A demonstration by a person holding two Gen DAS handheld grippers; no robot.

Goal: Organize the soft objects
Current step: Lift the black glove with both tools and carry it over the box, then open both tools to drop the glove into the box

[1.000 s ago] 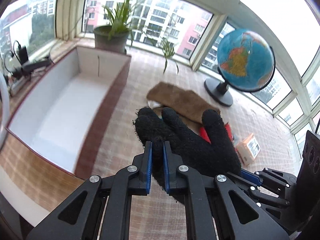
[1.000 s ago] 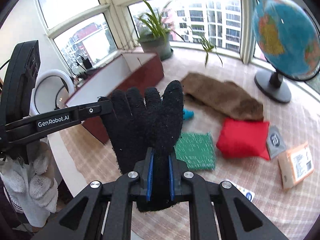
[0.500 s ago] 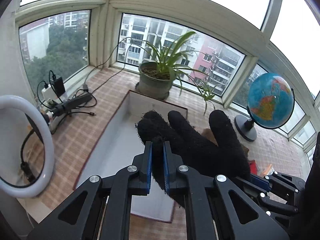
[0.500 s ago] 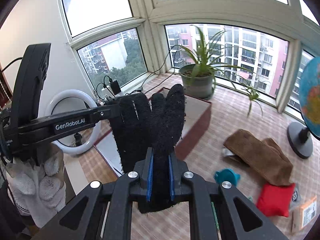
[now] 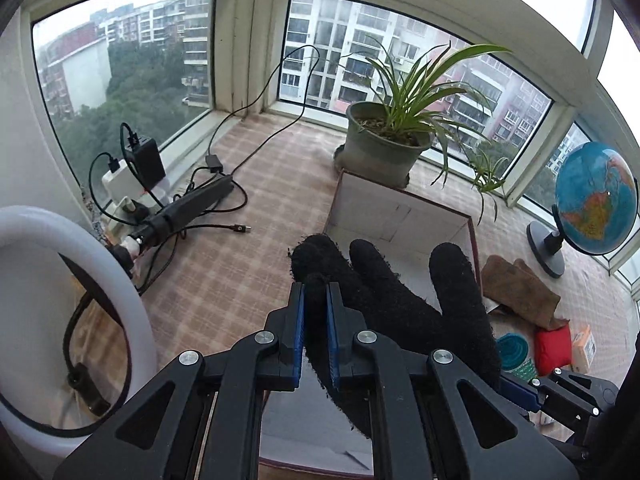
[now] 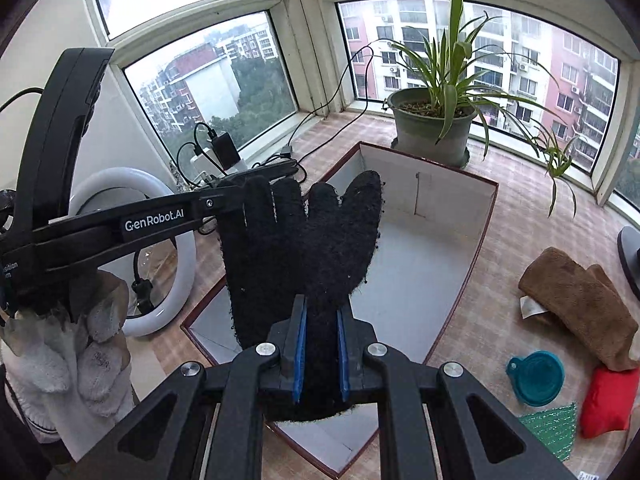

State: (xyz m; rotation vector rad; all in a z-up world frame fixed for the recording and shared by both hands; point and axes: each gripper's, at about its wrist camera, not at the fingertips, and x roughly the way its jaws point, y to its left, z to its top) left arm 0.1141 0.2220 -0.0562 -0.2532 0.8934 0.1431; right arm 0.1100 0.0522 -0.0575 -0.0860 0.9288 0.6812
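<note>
A black knit glove [image 5: 400,308] [image 6: 304,248] hangs spread between both grippers, above the open box [image 6: 432,188] with white inside and dark red walls. My left gripper [image 5: 316,292] is shut on one of the glove's finger ends; in the right wrist view it [image 6: 236,204] reaches in from the left. My right gripper [image 6: 320,316] is shut on the cuff end. The box [image 5: 400,216] holds nothing that I can see. A brown cloth [image 6: 580,304], a red cushion [image 6: 608,400] and a green pad [image 6: 552,428] lie to the right of the box.
A potted plant [image 6: 432,132] stands behind the box. A globe [image 5: 596,196] is at the far right, with a teal cup [image 6: 536,376] near the soft items. A ring light [image 6: 132,248], chargers and cables [image 5: 188,204] crowd the left. A white-gloved hand [image 6: 68,364] holds the left gripper.
Both grippers carried the black glove leftward from above the brown cloth and cushion to over the box. Their grips stayed the same.
</note>
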